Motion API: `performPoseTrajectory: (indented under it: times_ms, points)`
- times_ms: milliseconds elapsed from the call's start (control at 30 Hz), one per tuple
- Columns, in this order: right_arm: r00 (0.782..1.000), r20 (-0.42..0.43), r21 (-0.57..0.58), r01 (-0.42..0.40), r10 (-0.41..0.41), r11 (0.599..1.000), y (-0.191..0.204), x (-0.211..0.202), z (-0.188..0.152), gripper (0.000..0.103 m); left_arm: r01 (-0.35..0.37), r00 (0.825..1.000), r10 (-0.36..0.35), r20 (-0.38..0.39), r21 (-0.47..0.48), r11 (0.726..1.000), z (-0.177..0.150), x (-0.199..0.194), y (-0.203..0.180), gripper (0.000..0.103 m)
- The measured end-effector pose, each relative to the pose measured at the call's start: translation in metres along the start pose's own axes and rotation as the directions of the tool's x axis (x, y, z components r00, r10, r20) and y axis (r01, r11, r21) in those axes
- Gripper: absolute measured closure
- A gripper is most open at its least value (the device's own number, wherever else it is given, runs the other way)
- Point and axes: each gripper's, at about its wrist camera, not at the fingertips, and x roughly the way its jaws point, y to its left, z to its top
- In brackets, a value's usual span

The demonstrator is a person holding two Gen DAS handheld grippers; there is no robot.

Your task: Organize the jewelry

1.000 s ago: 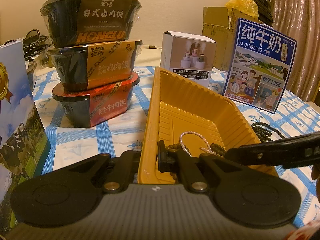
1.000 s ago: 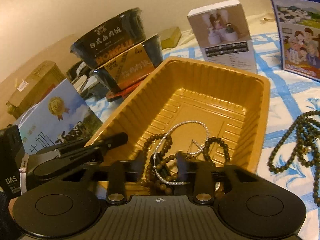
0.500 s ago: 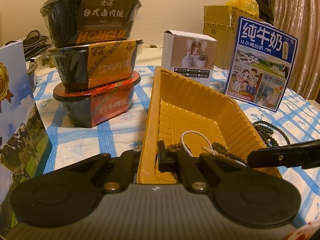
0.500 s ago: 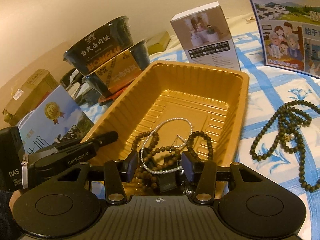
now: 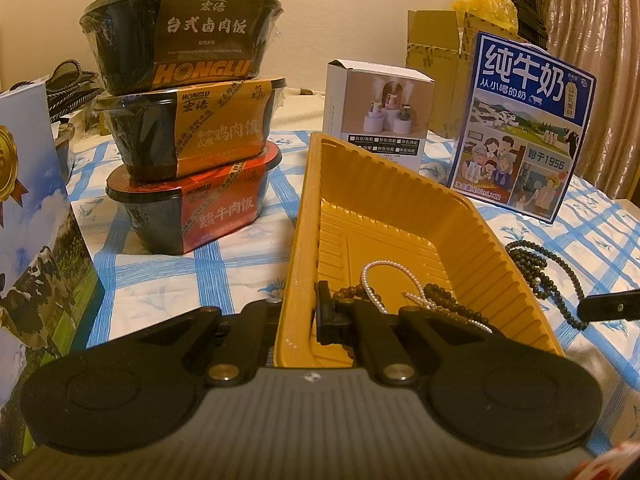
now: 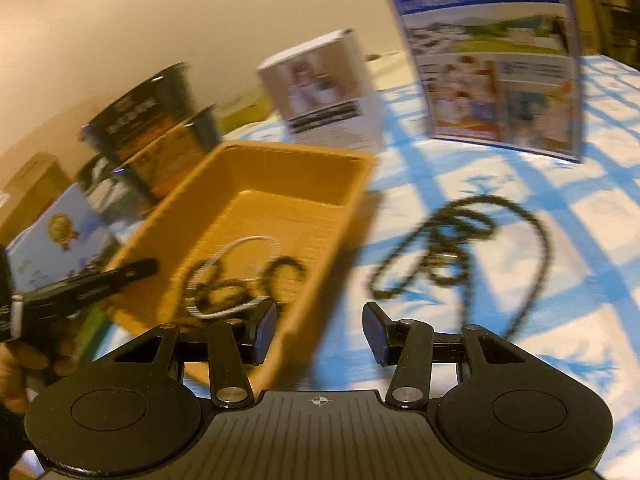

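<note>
A yellow plastic tray point(image 5: 400, 216) sits on the checked cloth. My left gripper point(image 5: 298, 316) is shut on the tray's near left wall. Inside the tray lie a white pearl strand point(image 5: 374, 276) and dark bead bracelets point(image 5: 444, 300); they also show blurred in the right wrist view point(image 6: 240, 276). A long dark bead necklace point(image 6: 452, 248) lies on the cloth right of the tray, also in the left wrist view point(image 5: 544, 272). My right gripper point(image 6: 318, 334) is open and empty, above the tray's right rim point(image 6: 352, 200), short of the necklace.
Three stacked instant rice bowls point(image 5: 192, 120) stand left of the tray. A white box point(image 5: 376, 108) and a blue milk carton point(image 5: 520, 124) stand behind it. Another blue carton point(image 5: 28, 216) is at the left. Cardboard boxes sit at the back.
My right gripper has opened, let go of the beads in the tray, and swung right toward the necklace on the cloth. The left gripper has kept its hold on the tray.
</note>
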Motion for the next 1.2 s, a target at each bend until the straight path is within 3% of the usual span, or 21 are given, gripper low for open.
performPoseTrajectory:
  times_ms: [333, 400, 467, 800, 1200]
  points:
    - [0.99, 0.009, -0.023, 0.138, -0.138, 0.99, -0.037, 0.005, 0.001, 0.056, 0.001, 1.0, -0.001, -0.001, 0.001, 1.0, 0.0, 0.0, 0.0, 0.099]
    - [0.989, 0.015, -0.054, 0.146, -0.146, 0.988, -0.036, 0.01, 0.003, 0.078, 0.001, 1.0, -0.001, -0.001, 0.0, 1.0, 0.0, 0.0, -0.001, 0.099]
    - [0.989, 0.014, -0.067, 0.151, -0.15, 0.986, -0.036, 0.016, 0.006, 0.083, 0.002, 1.0, -0.002, -0.001, 0.001, 1.0, 0.0, 0.0, -0.001, 0.099]
    - [0.985, 0.026, -0.07, 0.175, -0.173, 0.982, -0.041, 0.051, 0.025, 0.085, 0.003, 1.0, -0.003, -0.002, 0.001, 1.0, 0.001, -0.001, -0.002, 0.099]
    - [0.972, 0.006, -0.109, 0.233, -0.234, 0.966, -0.043, 0.074, 0.024, 0.085, 0.002, 1.0, -0.002, -0.003, -0.002, 1.0, 0.001, -0.001, -0.003, 0.099]
